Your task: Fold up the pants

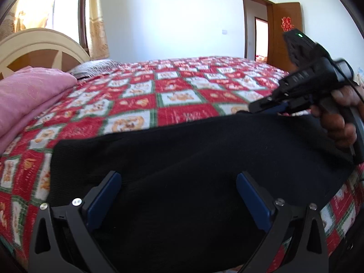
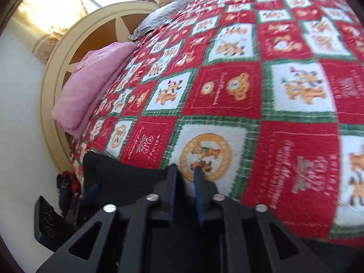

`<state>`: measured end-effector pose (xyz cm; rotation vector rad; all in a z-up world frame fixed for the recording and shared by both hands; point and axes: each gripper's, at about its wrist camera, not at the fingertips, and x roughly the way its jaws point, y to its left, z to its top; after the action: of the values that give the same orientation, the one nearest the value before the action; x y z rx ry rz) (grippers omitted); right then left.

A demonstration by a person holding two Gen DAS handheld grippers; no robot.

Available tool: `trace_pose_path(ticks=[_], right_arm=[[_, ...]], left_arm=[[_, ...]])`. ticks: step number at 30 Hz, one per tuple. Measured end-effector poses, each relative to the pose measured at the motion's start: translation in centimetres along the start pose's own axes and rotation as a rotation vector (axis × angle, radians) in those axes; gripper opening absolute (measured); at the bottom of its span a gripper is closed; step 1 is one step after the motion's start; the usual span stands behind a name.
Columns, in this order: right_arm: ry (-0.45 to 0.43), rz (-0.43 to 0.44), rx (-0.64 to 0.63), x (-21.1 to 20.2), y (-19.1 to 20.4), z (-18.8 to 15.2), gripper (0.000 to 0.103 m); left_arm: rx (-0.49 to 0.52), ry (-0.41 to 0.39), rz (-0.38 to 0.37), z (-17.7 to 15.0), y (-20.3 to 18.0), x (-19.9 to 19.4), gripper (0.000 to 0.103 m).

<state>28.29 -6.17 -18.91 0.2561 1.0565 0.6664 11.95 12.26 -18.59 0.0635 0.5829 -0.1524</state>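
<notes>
Lying on bed: black pants [image 1: 193,159] spread across the red patchwork quilt [image 1: 182,95], near its front edge.
Left tool [image 1: 178,182]: jaws wide apart above the pants, gripping nothing.
Right tool [image 2: 185,170]: jaws slightly parted, nothing between them, at the pants' far edge.
Headboard end: folded pink blanket [image 2: 91,86].
</notes>
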Motion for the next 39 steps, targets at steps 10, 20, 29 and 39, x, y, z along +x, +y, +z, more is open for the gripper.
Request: trace_pose_path(ticks=[10,20,29,39], right_arm=[[-0.102,-0.166,0.015,-13.8,-5.4,-7.5,0.054],[-0.223,-0.254,0.308,-23.3,-19.5,-13.5,0.058],[-0.407,-0.368,0.218,-35.3,-20.0,-14.6,0.058],[-0.472,-0.472,0.465,-44.7,-31.6,-18.2,0.050]], left_arm=[[0.085,0.040,-0.038,-0.2,-3.3,0.3,0.103],[0.075,0.066,-0.019,0.3,-4.4,0.5,0.103],[0.078,0.061,0.014,1.2,-4.8,-0.6,0.103],[0.039,0.104,0.041,0.1,-4.5,0.5,0.103]])
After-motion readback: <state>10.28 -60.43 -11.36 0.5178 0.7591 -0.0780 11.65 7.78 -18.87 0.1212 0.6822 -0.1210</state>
